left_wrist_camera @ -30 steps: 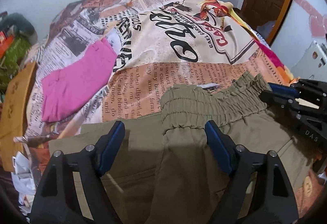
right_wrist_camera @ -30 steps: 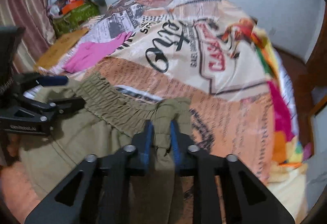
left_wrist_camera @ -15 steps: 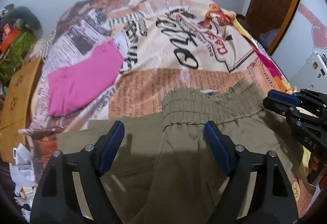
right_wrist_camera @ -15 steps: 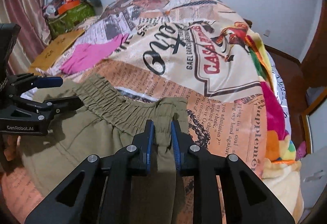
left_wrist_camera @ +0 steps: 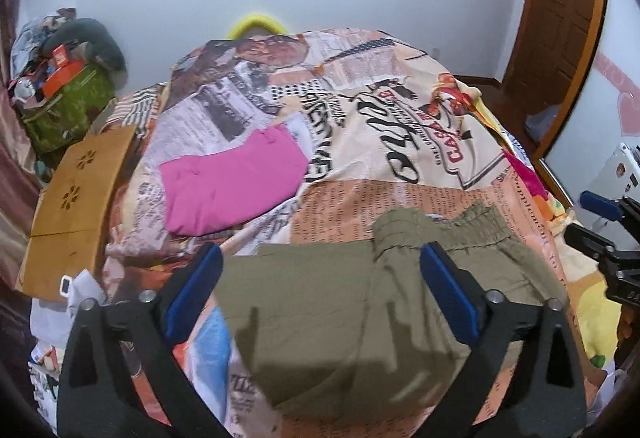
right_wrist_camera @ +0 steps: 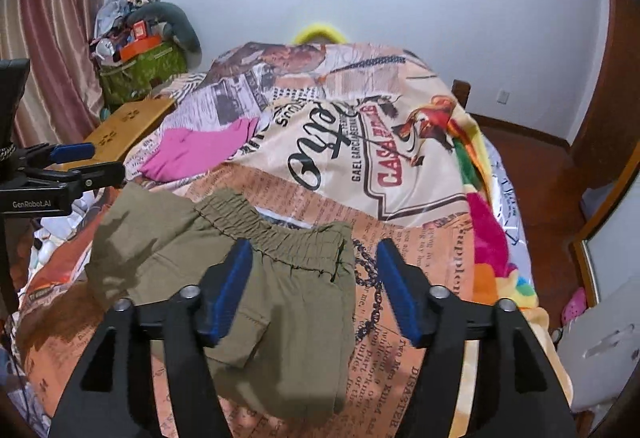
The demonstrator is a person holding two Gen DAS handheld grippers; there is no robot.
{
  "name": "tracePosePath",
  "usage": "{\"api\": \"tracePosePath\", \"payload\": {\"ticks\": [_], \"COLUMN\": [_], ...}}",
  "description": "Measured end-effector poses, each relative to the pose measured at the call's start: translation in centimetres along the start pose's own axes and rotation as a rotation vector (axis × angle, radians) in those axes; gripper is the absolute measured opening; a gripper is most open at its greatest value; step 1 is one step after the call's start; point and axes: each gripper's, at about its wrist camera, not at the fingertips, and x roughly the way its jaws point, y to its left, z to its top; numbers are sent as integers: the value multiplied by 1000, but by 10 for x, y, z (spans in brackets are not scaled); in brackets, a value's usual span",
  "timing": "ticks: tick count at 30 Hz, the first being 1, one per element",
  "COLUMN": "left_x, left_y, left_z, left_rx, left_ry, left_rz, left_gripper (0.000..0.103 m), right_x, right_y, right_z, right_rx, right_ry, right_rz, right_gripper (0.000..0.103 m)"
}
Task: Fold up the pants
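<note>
Both tools are opening: the right tool (right_wrist_camera: 314,288) has released the waistband; pants (left_wrist_camera: 360,314) now lie folded below the left tool (left_wrist_camera: 320,298), free.

I see a bed (left_wrist_camera: 360,86) covered by a newspaper-print blanket (right_wrist_camera: 400,158). On it lie folded olive pants (right_wrist_camera: 280,298) near me and a pink garment (left_wrist_camera: 232,182) farther back.

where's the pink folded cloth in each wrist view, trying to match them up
Left wrist view: the pink folded cloth lies left of centre on the printed bedspread, up and left of the olive pants.
Right wrist view: the pink folded cloth lies at mid-left, beyond the olive pants.
Shared landmark: the wooden board, just left of the cloth in both views.
</note>
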Motion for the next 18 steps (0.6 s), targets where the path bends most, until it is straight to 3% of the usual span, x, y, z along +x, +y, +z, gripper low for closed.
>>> {"api": "tracePosePath", "payload": {"ticks": [4, 12, 18], "left_x": [10, 50, 82], "left_y": [18, 61, 69], "left_z": [-14, -49, -67], "left_rx": [-6, -129, -168], "left_ry": [54, 215, 317], "left_rz": [40, 6, -28], "left_gripper": [101, 101, 101], "right_x": [1, 40, 70], "right_y": [-6, -37, -49], "right_z": [-8, -35, -53], "right_rx": [32, 197, 261], "right_ry": [9, 169, 272], "right_rz": [11, 82, 152], "right_gripper": [84, 84, 84]}}
